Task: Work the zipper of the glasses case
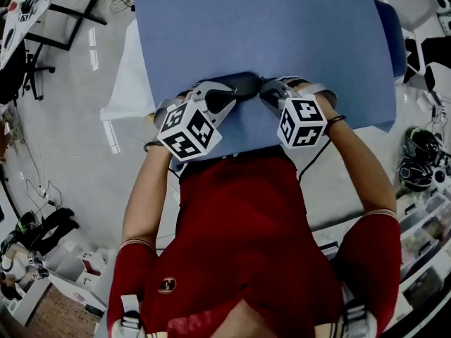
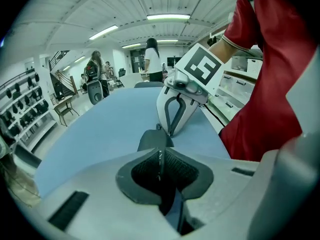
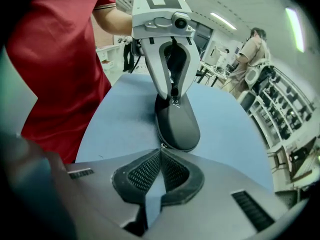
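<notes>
Head view, looking steeply down: I see the blue worktop (image 1: 261, 27) with the dark glasses case (image 1: 243, 83) lying near its close edge, directly in front of the person in the red shirt (image 1: 246, 231). The case sits between the tips of the two tools.

Left hand-held gripper (image 1: 229, 94): its own view shows the jaws drawn narrow, with the pads pressing on one end of the case. From the right gripper view I see the same tool standing steeply over the far end of the case, its tips clamped there.

Right hand-held gripper (image 1: 270, 90): in its own view the jaws are closed together, the ribbed pads (image 3: 142, 171) meeting along a single line. At the very tip I make out a small bright piece, apparently the zipper pull (image 3: 161, 145), pinched where the jaws touch the near end of the case; it is too small for me to be certain.

The case lies flat on the worktop, and its lid looks closed.
</notes>
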A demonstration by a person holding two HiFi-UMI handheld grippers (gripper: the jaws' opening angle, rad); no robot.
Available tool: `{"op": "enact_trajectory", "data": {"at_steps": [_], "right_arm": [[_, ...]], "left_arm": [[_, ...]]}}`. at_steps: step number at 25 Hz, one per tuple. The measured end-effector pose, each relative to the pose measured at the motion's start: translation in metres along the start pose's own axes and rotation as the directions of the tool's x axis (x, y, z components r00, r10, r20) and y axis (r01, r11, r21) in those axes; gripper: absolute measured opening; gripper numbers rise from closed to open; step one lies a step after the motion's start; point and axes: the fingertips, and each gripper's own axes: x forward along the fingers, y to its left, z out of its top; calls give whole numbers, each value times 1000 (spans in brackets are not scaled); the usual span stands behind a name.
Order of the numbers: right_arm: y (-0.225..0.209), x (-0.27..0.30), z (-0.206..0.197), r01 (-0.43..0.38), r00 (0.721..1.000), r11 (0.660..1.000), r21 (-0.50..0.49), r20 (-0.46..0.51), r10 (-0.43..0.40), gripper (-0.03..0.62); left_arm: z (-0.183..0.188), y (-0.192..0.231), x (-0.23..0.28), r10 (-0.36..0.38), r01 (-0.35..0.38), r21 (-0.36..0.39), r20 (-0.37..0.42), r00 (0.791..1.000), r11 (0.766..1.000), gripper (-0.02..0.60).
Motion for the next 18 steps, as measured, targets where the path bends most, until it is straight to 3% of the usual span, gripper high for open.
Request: {"op": "enact_trajectory", "data": {"at_steps": [7, 18], "right_arm": [[10, 13, 32, 104, 994, 979, 174, 10, -107, 0], [12, 26, 63, 267, 959, 865, 425, -26, -283, 0]], "left_arm": [[-6, 3, -4, -65, 66, 79, -15, 998, 995, 41], [-10, 1, -7, -185, 186, 214, -28, 982, 959, 43]]}}
